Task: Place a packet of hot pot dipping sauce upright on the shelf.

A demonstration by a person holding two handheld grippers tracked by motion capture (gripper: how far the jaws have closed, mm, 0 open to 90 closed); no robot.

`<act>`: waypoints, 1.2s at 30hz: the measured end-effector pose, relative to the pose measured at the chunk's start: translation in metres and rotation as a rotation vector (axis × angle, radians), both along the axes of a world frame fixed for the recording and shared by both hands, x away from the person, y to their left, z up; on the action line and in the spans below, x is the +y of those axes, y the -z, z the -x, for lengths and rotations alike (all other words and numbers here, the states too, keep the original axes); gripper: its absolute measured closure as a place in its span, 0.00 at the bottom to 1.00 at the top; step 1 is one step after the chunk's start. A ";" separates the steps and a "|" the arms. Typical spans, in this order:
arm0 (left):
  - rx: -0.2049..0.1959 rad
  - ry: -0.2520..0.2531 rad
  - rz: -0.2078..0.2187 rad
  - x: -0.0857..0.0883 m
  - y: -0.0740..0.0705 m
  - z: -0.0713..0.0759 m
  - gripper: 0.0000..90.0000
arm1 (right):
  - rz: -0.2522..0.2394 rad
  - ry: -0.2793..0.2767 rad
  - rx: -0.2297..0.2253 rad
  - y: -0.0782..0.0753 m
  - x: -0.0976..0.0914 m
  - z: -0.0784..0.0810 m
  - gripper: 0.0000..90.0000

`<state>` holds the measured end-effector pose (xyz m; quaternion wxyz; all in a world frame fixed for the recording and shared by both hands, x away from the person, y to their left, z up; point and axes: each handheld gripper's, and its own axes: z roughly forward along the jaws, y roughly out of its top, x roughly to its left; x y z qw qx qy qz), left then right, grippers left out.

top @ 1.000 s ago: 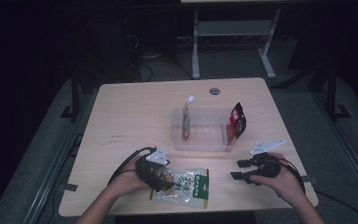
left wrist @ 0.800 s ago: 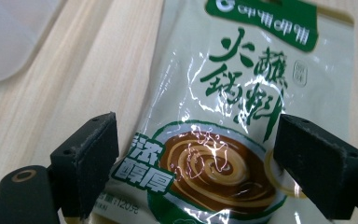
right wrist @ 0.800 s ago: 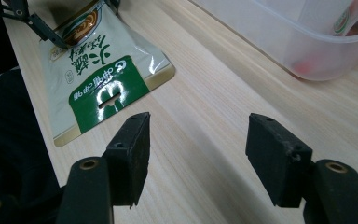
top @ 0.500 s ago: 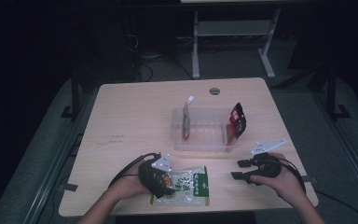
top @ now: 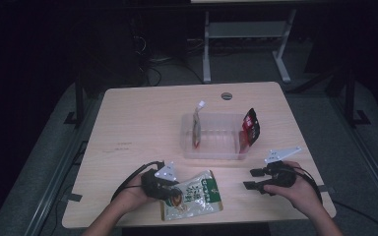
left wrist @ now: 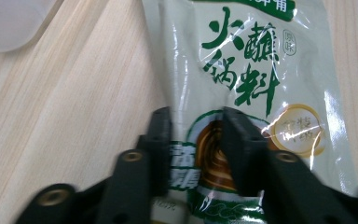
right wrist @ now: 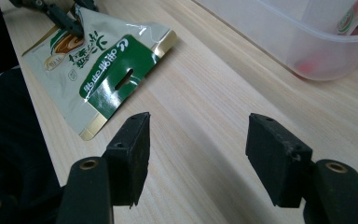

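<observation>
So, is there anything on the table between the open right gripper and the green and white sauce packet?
No. In the right gripper view, bare wooden table lies between the right gripper and the green and white sauce packet.

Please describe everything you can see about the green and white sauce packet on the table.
The flat, glossy plastic green and white sauce packet lies face up on the light wooden table, near its front edge and in front of the clear plastic bin, apart from it. It bears green Chinese characters, a round brown picture and a green header band with a hang slot. Its surface is slightly wrinkled. The left gripper has its jaws closing on the end with the brown picture. The right gripper is open and apart from it.
</observation>
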<state>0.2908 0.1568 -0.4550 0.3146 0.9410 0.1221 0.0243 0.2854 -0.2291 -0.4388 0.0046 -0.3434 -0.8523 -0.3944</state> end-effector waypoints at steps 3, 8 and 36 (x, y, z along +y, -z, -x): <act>0.011 0.001 0.006 0.001 0.000 -0.001 0.85 | -0.003 0.001 -0.001 0.001 0.000 0.000 0.44; 0.025 -0.008 0.029 0.003 -0.001 -0.001 0.97 | -0.003 0.000 -0.001 0.001 0.000 0.000 0.44; -0.014 -0.077 0.254 0.021 -0.040 0.004 1.00 | -0.126 -0.080 0.072 -0.010 0.023 -0.007 0.49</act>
